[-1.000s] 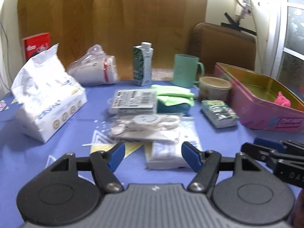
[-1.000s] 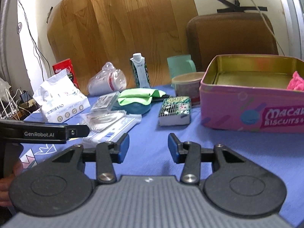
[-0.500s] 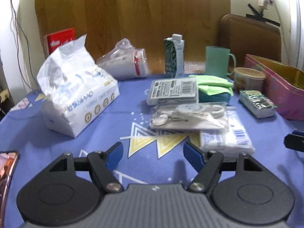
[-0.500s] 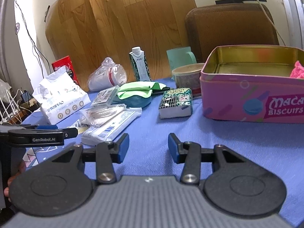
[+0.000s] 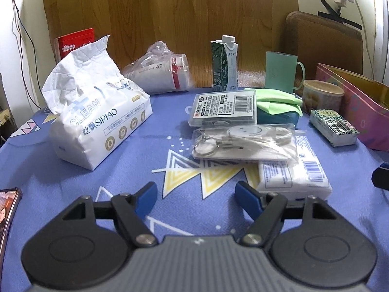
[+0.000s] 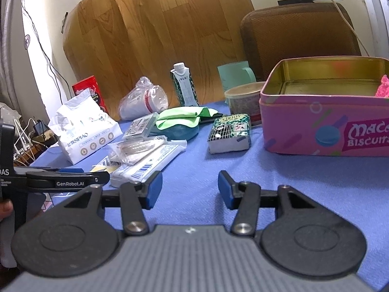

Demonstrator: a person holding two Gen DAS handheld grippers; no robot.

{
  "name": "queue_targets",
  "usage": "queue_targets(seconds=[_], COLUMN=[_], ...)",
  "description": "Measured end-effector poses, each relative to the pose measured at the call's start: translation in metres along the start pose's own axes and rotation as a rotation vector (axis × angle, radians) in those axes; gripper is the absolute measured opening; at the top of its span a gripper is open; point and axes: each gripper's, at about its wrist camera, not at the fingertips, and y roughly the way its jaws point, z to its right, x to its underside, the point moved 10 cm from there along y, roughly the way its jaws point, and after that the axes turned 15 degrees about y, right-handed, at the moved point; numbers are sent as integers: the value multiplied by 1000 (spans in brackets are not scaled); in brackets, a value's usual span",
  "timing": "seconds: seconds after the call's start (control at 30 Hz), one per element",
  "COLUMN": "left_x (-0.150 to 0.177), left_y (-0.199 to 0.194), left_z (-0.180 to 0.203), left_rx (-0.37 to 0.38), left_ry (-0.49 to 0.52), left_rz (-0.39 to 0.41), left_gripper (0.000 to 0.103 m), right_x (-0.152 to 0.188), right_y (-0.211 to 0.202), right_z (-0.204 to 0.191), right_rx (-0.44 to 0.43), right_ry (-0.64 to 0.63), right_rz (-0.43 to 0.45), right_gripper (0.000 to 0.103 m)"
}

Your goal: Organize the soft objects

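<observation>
A phone's edge is caught at 8 o'clock only in the left wrist view, where the left gripper is held moderately wide and empty. The pink soft toy, lying inside the biscuit tin at 2 o'clock, is seen only from the right gripper, whose jaws are opening on nothing

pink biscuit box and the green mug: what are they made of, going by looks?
Pink biscuit box: likely tinplate; glossy printed outside, gold metallic sheen inside, rolled rim. Green mug: probably plastic; matte, uniform mint colour, slightly translucent, no glaze shine.
</observation>
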Motion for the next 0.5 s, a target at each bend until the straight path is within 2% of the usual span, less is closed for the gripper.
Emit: queue_targets(seconds=[0.3,0.5], left_x=[1,-1], left_y=[-3,-4], left_z=[-5,-2], left_rx=[76,90], left_ry=[-70,-62], left_rz=[31,38], left_gripper=[74,75], right_x=[2,2], right_y=[-1,-1], right_z=[-4,-5], right_rx=[-4,-8], right_ry=[-9,-14], right_rz=[8,3], right_gripper=[53,54])
